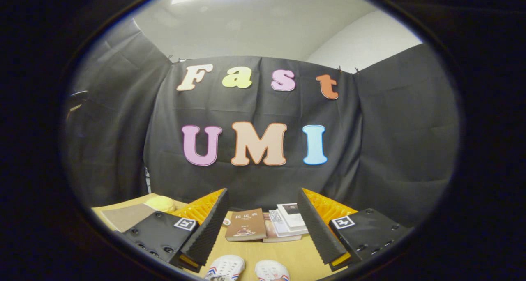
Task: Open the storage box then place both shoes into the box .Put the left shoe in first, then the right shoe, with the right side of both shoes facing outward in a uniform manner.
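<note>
Two shoes (pixel 246 269) wait on the table (pixel 296 254) beneath your wide-open, empty tongs (pixel 263 227), so tip down and find the storage box first.

Gripper (pixel 263 227) held above a wooden table (pixel 287 254), its 2 fingers spread wide apart with nothing between them. Beneath the gap lie the toes of 2 white sneakers, the left sneaker (pixel 225 268) and the right sneaker (pixel 271 270), side by side. Beyond the fingers, a brown book (pixel 246 230) lies beside a stack of white books (pixel 289 224). Near the far left finger sit a grey-brown notebook (pixel 126 216) and a yellow plush object (pixel 161 203).
</note>
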